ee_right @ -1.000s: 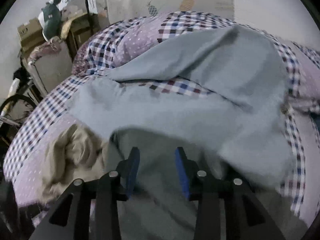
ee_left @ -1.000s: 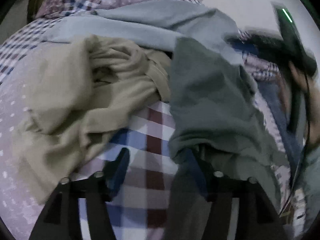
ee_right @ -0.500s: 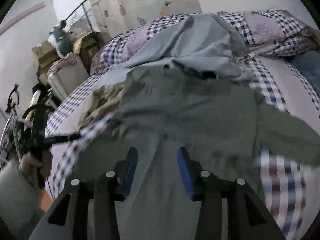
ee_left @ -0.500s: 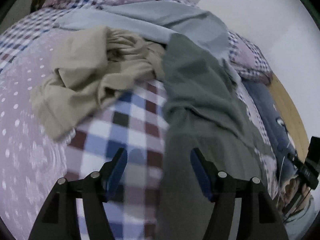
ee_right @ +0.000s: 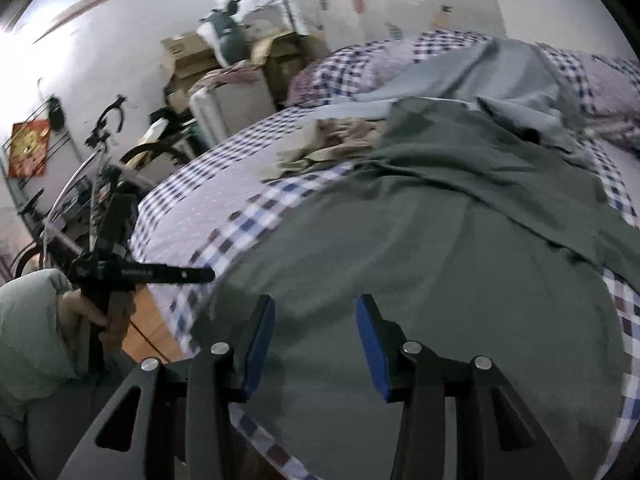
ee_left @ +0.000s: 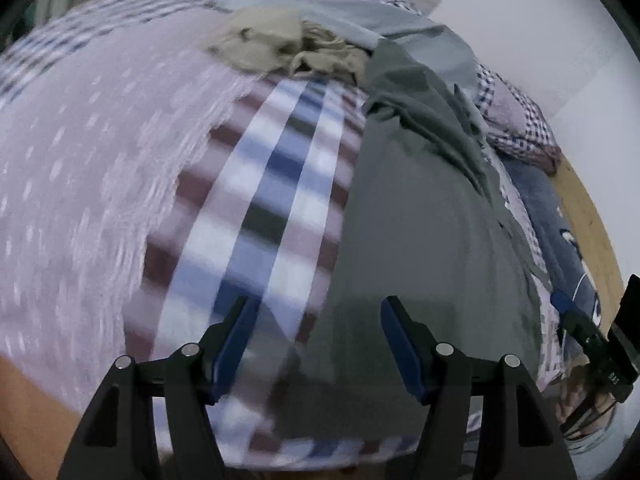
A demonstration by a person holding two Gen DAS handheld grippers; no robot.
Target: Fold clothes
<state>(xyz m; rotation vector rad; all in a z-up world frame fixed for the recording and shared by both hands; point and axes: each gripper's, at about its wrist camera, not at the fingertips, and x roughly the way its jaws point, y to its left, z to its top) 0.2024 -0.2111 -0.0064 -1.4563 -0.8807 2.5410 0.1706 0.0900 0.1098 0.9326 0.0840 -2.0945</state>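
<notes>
The dark grey garment (ee_right: pixel 420 248) lies spread on the bed (ee_left: pixel 80 168), its near edge by both grippers; the left gripper (ee_left: pixel 316 344) and right gripper (ee_right: pixel 316 344) have jaws apart, seemingly holding nothing, though blur obscures it; a beige garment (ee_left: pixel 280 44) lies crumpled beyond.

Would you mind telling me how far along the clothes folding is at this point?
Early. Done: the dark grey garment lies spread fairly flat on the bed, though its top is rumpled. In hand: nothing; the left gripper and right gripper are both open above its near edge. Left: every fold on it, plus the crumpled beige garment and the light blue one behind.
</notes>
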